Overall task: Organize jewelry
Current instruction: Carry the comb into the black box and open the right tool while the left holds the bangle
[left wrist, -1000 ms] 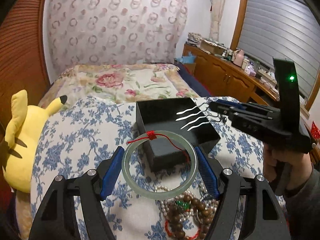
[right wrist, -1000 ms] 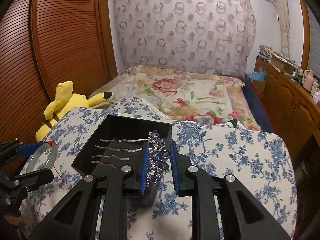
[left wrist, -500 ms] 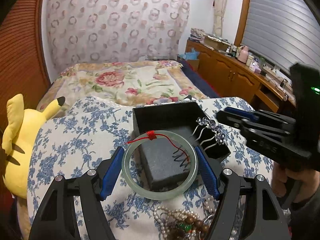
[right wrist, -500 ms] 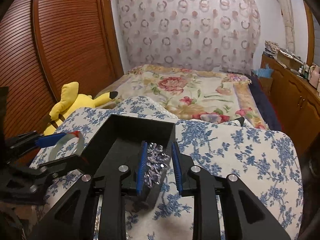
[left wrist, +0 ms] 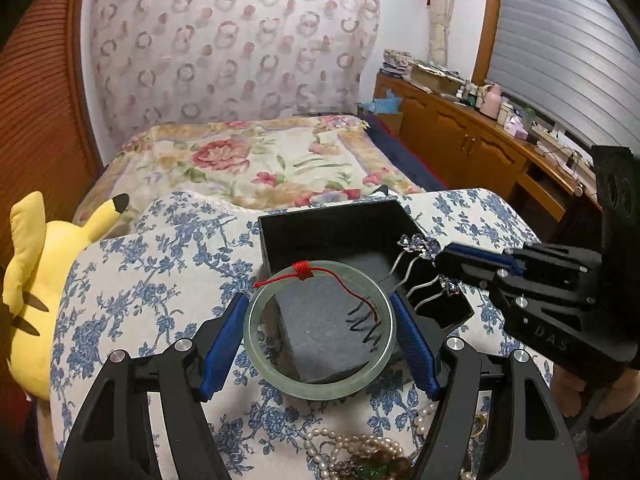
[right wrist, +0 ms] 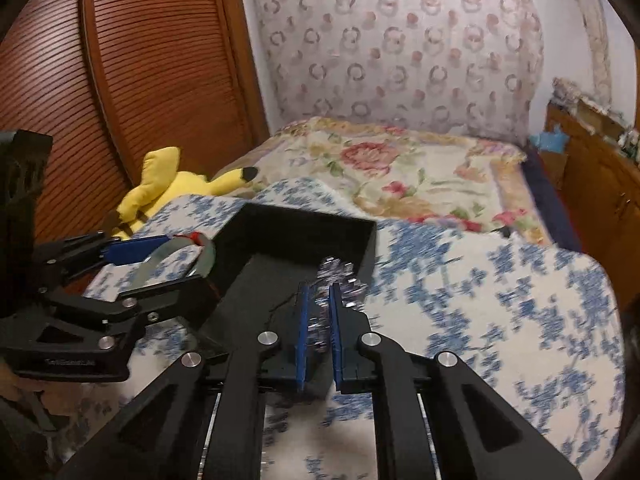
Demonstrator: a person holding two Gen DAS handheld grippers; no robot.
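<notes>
In the left wrist view my left gripper [left wrist: 318, 308] is shut on a pale green jade bangle [left wrist: 320, 391] with a red cord, holding it flat just above the near end of the black box [left wrist: 328, 216]. A silver hair comb [left wrist: 420, 245] leans on the box's right wall with its prongs down inside. My right gripper [left wrist: 442, 256] comes in from the right. Its jaws are closing, with the comb's jewelled head [right wrist: 340, 276] between the blue pads. The right wrist view is blurred. It shows the right gripper [right wrist: 318, 288] over the box [right wrist: 304, 232], and the left gripper [right wrist: 188, 260] holding the bangle [right wrist: 204, 260] at the left.
The box stands on a table with a blue-flowered cloth [left wrist: 140, 280]. A heap of pearl and bead necklaces [left wrist: 360, 452] lies at the near edge. A yellow plush toy [left wrist: 36, 288] sits to the left, a bed [left wrist: 260, 160] lies behind, and a wooden sideboard [left wrist: 480, 148] stands at the right.
The right gripper lowered the comb from above the box until its prongs rest inside, and its jaws narrowed. The left gripper carried the bangle forward over the box's near end.
</notes>
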